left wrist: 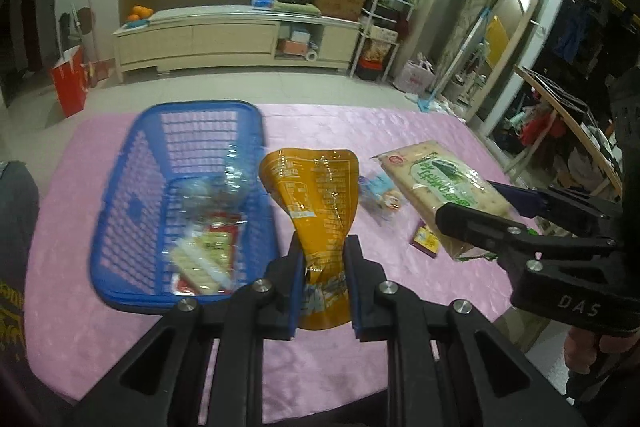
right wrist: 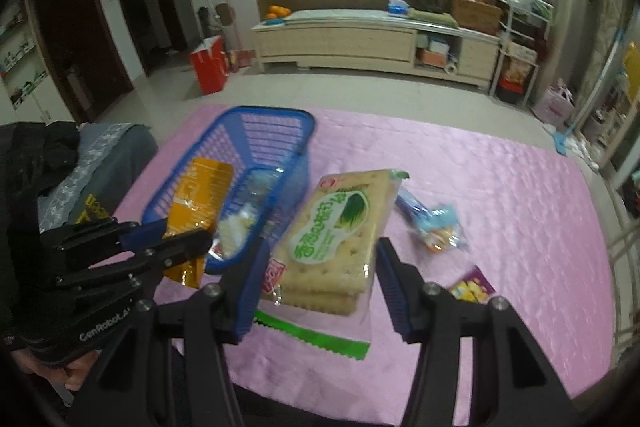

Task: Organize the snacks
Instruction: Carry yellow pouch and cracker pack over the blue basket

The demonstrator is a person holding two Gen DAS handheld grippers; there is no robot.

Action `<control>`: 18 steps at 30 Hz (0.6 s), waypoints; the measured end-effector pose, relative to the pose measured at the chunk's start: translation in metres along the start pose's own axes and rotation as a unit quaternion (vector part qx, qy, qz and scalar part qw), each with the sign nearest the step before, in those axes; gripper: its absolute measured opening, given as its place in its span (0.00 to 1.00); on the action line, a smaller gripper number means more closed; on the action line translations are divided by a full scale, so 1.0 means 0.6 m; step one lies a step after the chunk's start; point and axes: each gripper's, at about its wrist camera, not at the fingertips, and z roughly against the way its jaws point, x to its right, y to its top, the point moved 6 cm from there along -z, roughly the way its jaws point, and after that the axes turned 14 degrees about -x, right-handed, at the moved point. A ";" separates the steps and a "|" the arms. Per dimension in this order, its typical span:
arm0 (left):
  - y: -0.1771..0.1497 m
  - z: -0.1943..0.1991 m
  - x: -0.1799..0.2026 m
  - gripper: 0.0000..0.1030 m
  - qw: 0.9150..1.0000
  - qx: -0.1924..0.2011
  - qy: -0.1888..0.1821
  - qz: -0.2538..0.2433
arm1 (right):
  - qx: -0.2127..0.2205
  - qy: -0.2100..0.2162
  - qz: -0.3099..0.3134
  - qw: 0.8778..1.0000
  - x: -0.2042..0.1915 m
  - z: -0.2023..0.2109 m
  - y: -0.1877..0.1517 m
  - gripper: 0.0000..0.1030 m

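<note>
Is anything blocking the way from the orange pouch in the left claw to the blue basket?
Nothing visible does. The orange pouch, pinched in the left claw, hangs just beside the blue basket, whose top is open. The snack packets already inside lie low on its floor.

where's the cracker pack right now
The cracker pack sits between the right tongs, lower centre of the right wrist view, just right of the blue basket, over the pink tablecloth.

The left gripper (left wrist: pixel 323 283) pinches an orange pouch (left wrist: pixel 316 203) beside the blue basket (left wrist: pixel 120 195).
</note>
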 end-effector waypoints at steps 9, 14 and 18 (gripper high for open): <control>-0.004 0.025 -0.105 0.16 0.999 0.002 0.022 0.041 | -0.018 0.028 0.039 0.999 -0.087 -0.057 0.032 0.56; -0.010 0.020 -0.159 0.16 0.998 -0.004 0.038 0.059 | -0.035 0.033 0.056 0.997 -0.117 -0.092 0.042 0.55; -0.017 0.006 -0.184 0.16 0.997 -0.011 0.038 0.072 | -0.049 0.029 0.069 0.996 -0.134 -0.121 0.050 0.55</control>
